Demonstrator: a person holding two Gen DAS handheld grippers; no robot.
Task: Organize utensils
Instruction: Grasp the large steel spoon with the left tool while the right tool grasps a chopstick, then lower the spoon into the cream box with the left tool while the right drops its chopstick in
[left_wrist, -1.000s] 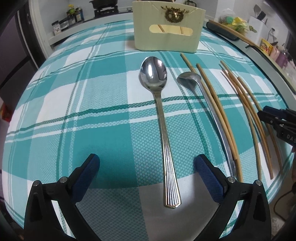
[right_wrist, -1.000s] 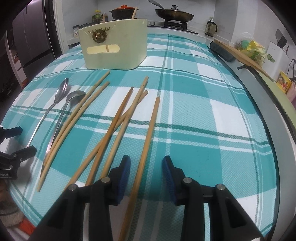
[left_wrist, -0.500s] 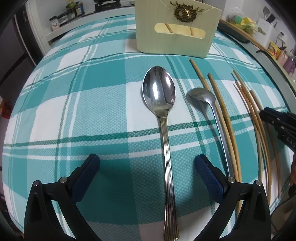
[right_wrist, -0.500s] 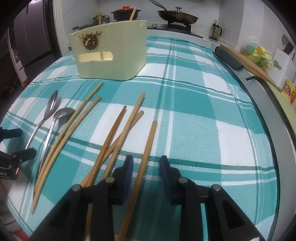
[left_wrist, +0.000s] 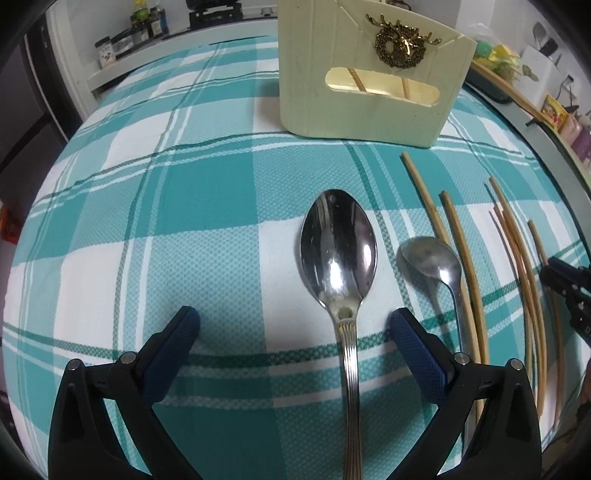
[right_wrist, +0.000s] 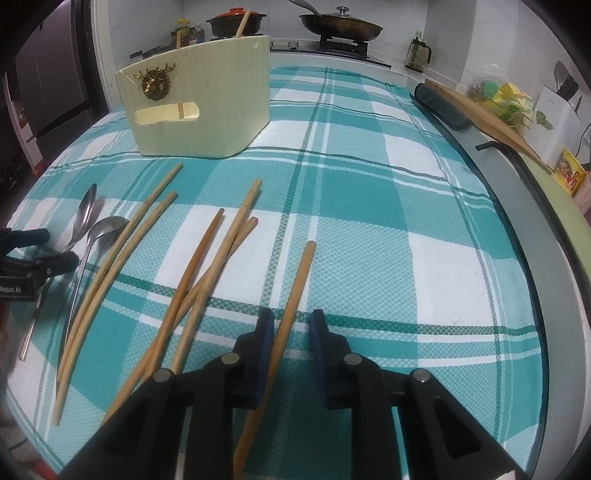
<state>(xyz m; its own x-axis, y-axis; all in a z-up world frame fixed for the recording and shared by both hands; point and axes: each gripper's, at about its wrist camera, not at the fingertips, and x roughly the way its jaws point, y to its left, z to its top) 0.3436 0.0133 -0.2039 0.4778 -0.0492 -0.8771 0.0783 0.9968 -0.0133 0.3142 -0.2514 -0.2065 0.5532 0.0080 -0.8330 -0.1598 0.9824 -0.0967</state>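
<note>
A large steel spoon (left_wrist: 338, 251) lies on the checked cloth, and its handle runs between the fingers of my open left gripper (left_wrist: 295, 321), nearer the right finger. A smaller spoon (left_wrist: 432, 254) lies just to its right. Beyond both stands the cream utensil holder (left_wrist: 369, 74) with two chopsticks in it. My right gripper (right_wrist: 291, 319) straddles a single bamboo chopstick (right_wrist: 303, 269) and its jaws are closing. The left pad is against the stick, while a small gap shows at the right pad. Several more chopsticks (right_wrist: 207, 273) lie to the left.
A chopstick pair (right_wrist: 122, 254) lies beside the two spoons (right_wrist: 83, 218). The left gripper (right_wrist: 55, 247) shows at the far left of the right wrist view. A wooden board (right_wrist: 491, 122) and a dark roll sit past the table's right edge. Pots stand on the stove behind.
My left gripper moved forward along the large spoon toward the holder, staying open. The right gripper's jaws narrowed around the single chopstick and crept forward a little.
</note>
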